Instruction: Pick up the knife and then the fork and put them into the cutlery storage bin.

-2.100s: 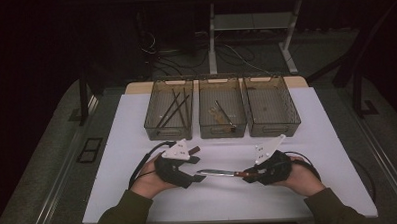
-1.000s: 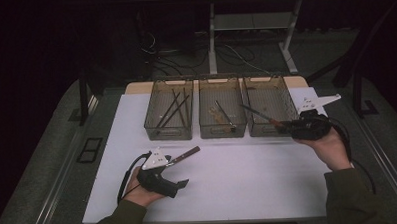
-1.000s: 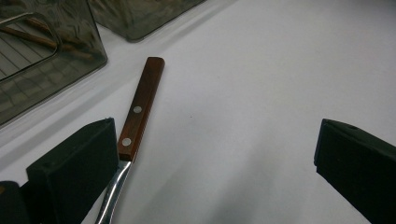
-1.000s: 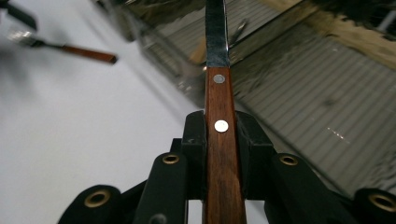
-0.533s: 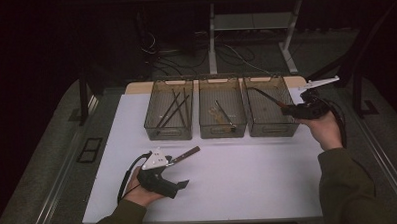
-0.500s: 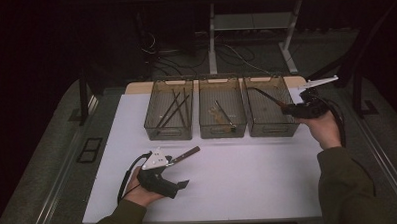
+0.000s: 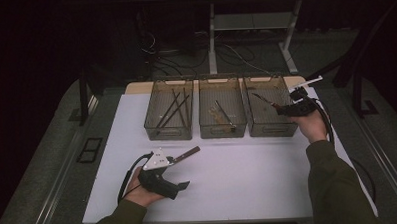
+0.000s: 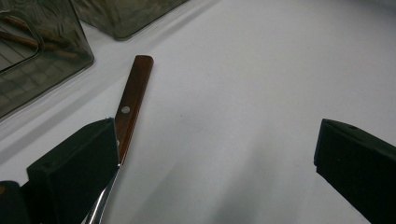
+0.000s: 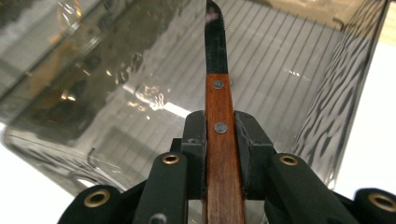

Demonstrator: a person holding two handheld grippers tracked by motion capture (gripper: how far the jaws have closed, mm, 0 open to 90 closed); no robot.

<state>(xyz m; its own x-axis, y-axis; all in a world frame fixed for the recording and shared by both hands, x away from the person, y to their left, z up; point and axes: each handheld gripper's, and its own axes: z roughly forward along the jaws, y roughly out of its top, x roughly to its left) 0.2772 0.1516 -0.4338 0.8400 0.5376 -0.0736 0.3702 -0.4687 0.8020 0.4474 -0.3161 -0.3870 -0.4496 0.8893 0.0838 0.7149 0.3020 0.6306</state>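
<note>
My right gripper (image 7: 281,108) is shut on the wooden handle of a knife (image 9: 219,140). It holds the knife at the right rim of the right clear bin (image 7: 270,124), and the dark serrated blade (image 9: 214,42) reaches in over the bin's ribbed floor. My left gripper (image 7: 180,171) rests on the white table near the front, jaws wide open with nothing between them (image 8: 215,177). A second wooden-handled utensil (image 8: 133,93) lies flat on the table, just outside the left-hand jaw in the left gripper view. It is also in the high view (image 7: 187,154).
Three clear bins stand in a row at the back of the white table (image 7: 248,175). The left bin (image 7: 169,113) holds several dark utensils and the middle bin (image 7: 221,111) holds a few. A cable (image 7: 327,122) loops from the right gripper.
The right gripper has carried the knife from the middle of the table to the right bin, lately shifting left over its rim. The left hand stays where it was.
</note>
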